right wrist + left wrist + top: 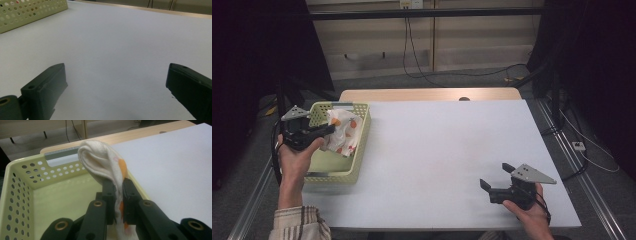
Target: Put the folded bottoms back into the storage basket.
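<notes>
A white cloth with orange spots hangs over the pale yellow perforated basket at the table's left. My left gripper is shut on that cloth; in the left gripper view the cloth bulges up from between the pressed jaws of the gripper above the basket. Near the front right of the white table my right gripper stands open, held by a hand, with nothing between its jaws. In the right gripper view the gripper has bare table between its wide-apart jaws.
A white sheet covers the wooden table. The basket's corner lies far off in the right gripper view. Cables run over the floor behind the table, and dark stands flank it.
</notes>
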Motion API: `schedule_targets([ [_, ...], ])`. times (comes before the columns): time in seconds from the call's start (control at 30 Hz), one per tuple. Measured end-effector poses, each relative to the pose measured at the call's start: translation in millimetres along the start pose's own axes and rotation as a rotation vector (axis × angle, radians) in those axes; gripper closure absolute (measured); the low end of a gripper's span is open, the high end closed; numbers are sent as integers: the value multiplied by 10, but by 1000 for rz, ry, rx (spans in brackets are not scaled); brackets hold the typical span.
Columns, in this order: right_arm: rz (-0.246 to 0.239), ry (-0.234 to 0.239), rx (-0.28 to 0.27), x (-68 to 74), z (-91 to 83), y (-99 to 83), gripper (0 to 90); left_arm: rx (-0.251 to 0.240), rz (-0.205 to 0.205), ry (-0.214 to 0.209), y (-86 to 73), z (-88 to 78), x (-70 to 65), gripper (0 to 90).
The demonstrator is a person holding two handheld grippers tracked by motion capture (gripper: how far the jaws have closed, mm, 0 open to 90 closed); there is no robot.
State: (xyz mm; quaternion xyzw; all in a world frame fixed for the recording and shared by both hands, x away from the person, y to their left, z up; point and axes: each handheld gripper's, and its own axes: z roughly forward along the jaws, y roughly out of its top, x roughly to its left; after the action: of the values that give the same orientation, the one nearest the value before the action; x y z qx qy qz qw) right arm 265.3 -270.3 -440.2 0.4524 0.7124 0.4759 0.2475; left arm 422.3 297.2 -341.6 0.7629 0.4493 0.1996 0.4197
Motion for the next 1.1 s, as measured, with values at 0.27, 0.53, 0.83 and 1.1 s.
schedule_targets([
  [0.27,-2,2,0,-5,-5,-2,31,11,3,-15,-12,95,-1,829],
  [0.53,0,2,1,-3,-3,-1,30,15,-17,-15,-38,177,37,829],
  [0.83,-1,2,0,-2,-5,-1,30,27,-17,-12,-52,274,49,827],
  [1.1,1,3,2,0,-7,-4,30,34,-9,0,-68,305,82,824],
])
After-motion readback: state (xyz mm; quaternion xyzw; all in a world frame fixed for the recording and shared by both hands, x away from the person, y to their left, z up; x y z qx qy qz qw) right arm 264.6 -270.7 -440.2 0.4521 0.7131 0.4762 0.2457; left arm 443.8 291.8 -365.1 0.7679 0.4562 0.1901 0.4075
